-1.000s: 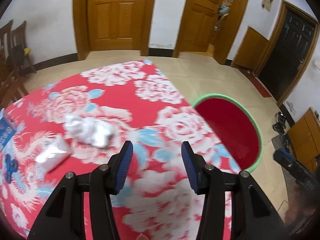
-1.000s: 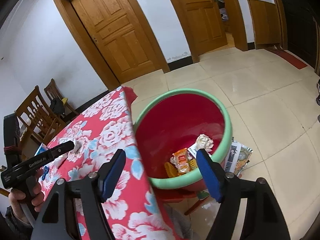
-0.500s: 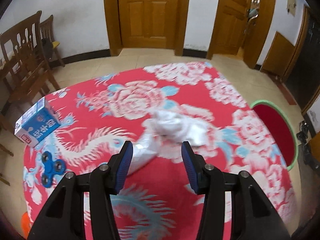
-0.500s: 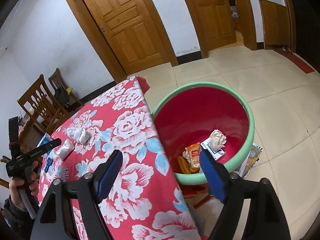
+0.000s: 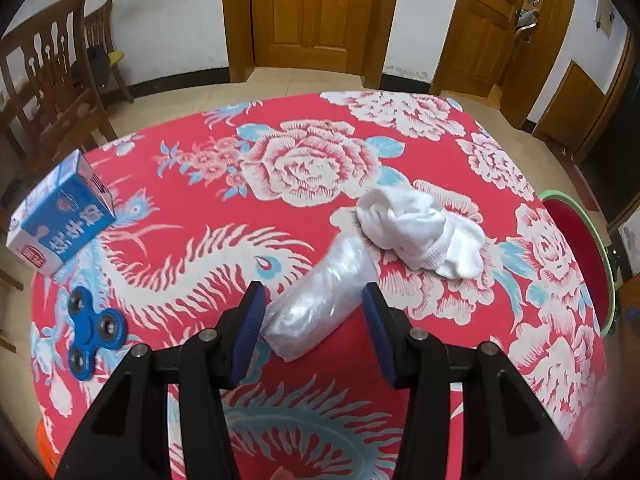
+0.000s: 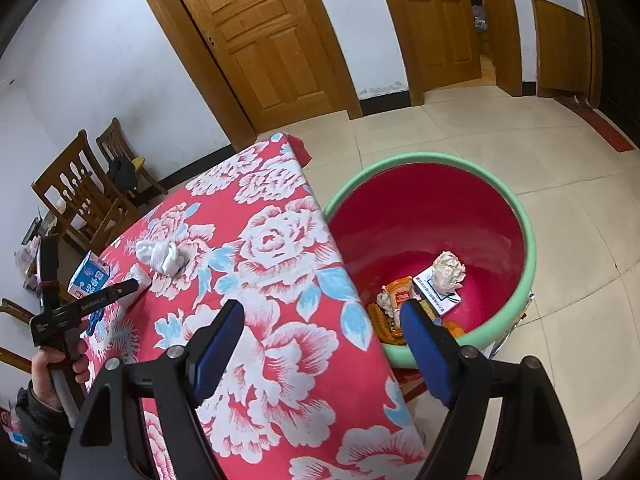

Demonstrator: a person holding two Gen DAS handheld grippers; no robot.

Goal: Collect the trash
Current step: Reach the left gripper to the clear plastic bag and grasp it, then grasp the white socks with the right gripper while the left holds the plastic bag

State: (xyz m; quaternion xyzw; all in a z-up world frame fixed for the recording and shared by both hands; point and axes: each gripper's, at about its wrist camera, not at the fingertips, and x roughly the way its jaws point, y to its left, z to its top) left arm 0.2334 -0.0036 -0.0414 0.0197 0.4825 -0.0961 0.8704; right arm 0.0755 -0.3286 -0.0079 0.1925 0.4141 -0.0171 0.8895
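While a sock (image 5: pixel 420 232) touches the plastic bag (image 5: pixel 320 304), the left gripper (image 5: pixel 312 320) straddles the bag, jaws apart, tilted down.

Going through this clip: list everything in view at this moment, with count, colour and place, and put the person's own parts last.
clear plastic wrapper: 1, translucent white, on the tablecloth between the left gripper's open fingers, unpressed
cloth bundle: 1, white, just beyond the wrapper
carton: 1, blue and white, tablecloth's left edge
fidget spinner: 1, blue, near the carton
tablecloth: 1, red, floral
basin: 1, red with green rim, on the floor beside the table
trash in basin: several pieces, crumpled paper, card, orange wrappers
chairs: 2, brown wood, by the wall
doors: 2, brown wood
left gripper: black, blue pads, open
right gripper: open, empty
hand: 1, holding the left gripper
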